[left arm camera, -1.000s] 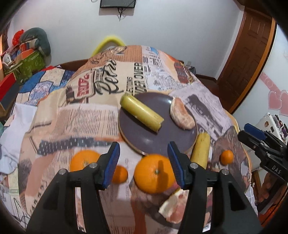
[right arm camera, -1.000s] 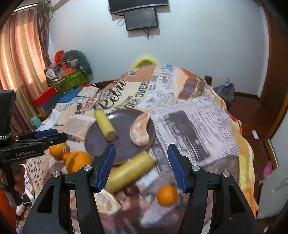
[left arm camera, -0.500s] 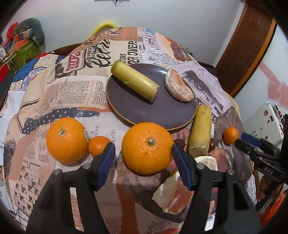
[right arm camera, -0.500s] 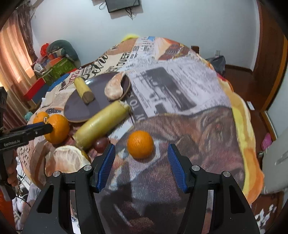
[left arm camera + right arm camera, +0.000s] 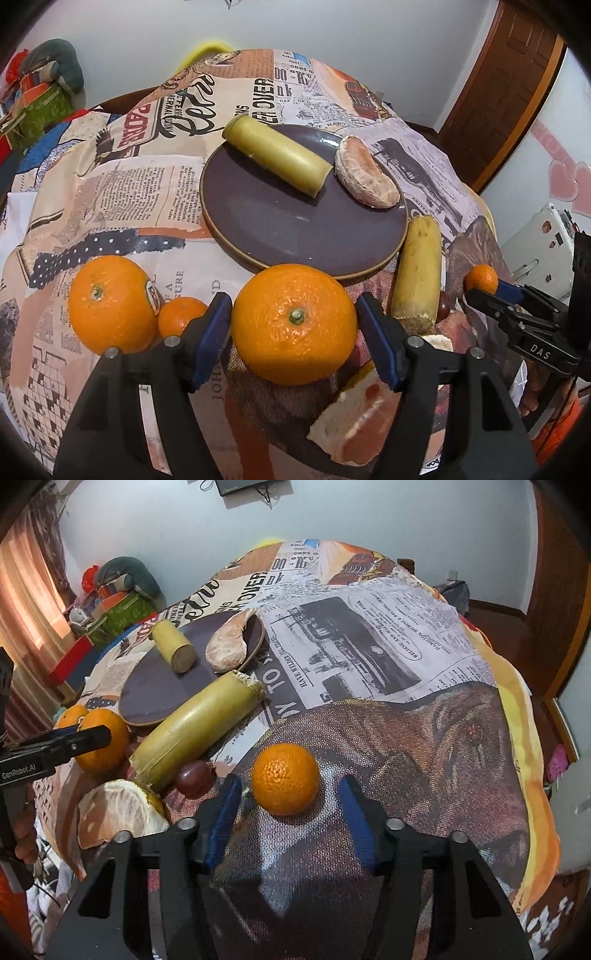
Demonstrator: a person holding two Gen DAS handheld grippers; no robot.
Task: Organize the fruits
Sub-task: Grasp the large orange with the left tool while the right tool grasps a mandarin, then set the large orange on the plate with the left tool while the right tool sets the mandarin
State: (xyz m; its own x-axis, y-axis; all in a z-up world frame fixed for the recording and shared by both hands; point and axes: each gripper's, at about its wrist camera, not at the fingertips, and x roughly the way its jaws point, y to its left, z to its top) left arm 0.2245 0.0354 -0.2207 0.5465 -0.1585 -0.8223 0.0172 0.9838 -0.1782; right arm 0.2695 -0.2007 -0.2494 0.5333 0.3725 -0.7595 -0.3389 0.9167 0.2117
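My left gripper (image 5: pixel 295 339) is open with a large orange (image 5: pixel 293 323) between its blue pads, resting on the cloth just in front of the dark plate (image 5: pixel 280 225). The plate holds a yellow cane piece (image 5: pixel 277 160) and a peeled segment (image 5: pixel 365 177). My right gripper (image 5: pixel 288 816) is open around a small orange (image 5: pixel 285 778) on the brown part of the cloth; gaps show on both sides. A second cane piece (image 5: pixel 195 731) lies beside the plate (image 5: pixel 155 686).
Another large orange (image 5: pixel 110 302) and a small one (image 5: pixel 181 315) lie left of my left gripper. A peeled pomelo piece (image 5: pixel 354 421) and a dark grape (image 5: pixel 194 778) lie nearby. The table edge drops off at the right (image 5: pixel 532 775).
Both grippers moved forward and down. The large orange now sits deeper between the left pads, and the small orange has come between the right pads. Both stay open.
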